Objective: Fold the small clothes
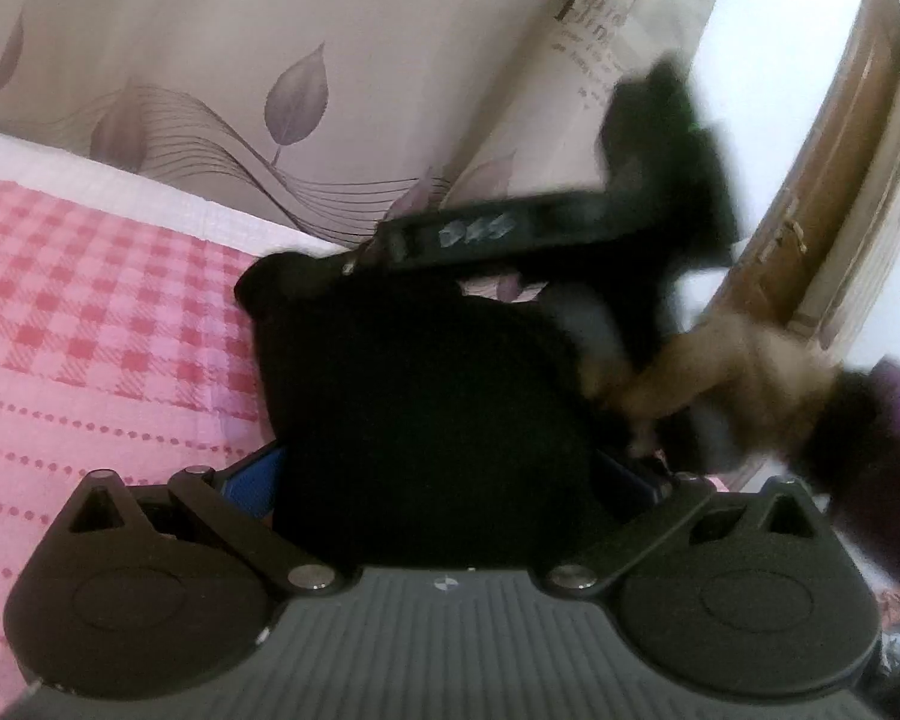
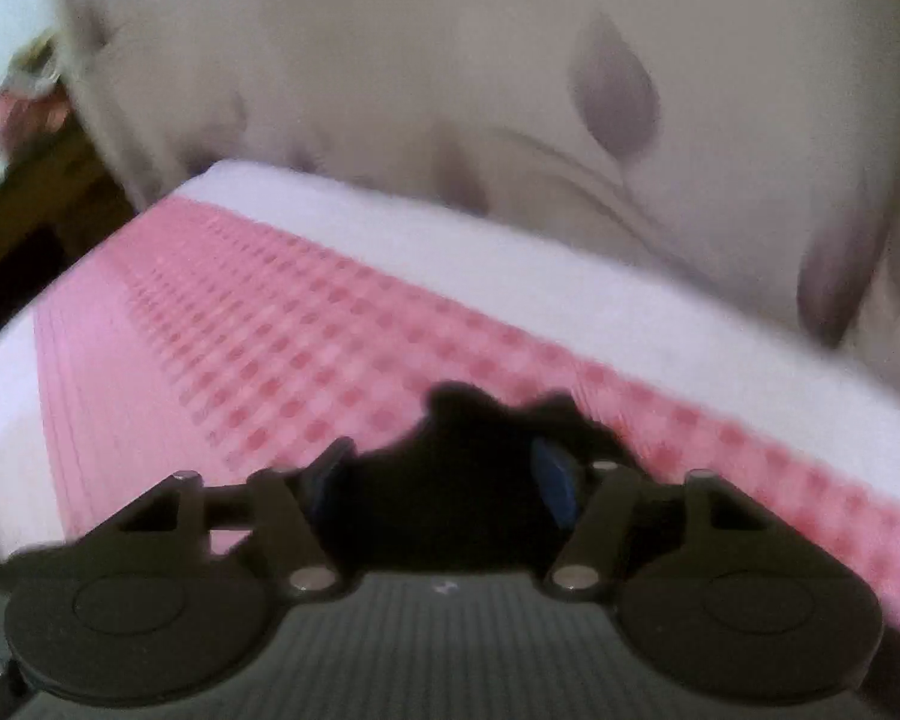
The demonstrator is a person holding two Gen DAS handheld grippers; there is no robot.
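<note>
A small black garment (image 1: 414, 408) is bunched between the fingers of my left gripper (image 1: 438, 480), which is shut on it above the pink checked bedspread (image 1: 90, 324). My right gripper (image 1: 342, 267) shows in the left wrist view, reaching in from the right, held by a bare hand (image 1: 720, 372); its tip meets the garment's far edge. In the right wrist view the right gripper (image 2: 444, 492) is shut on a wad of the same black cloth (image 2: 450, 462), with a blue pad (image 2: 555, 486) showing beside it. Both views are motion-blurred.
A cream curtain with purple leaves (image 1: 270, 60) hangs behind the bed. A white sheet band (image 2: 510, 264) runs along the bed's far edge. A wooden door frame (image 1: 858, 150) stands at right. Dark wooden furniture (image 2: 36, 204) sits at the bed's left end.
</note>
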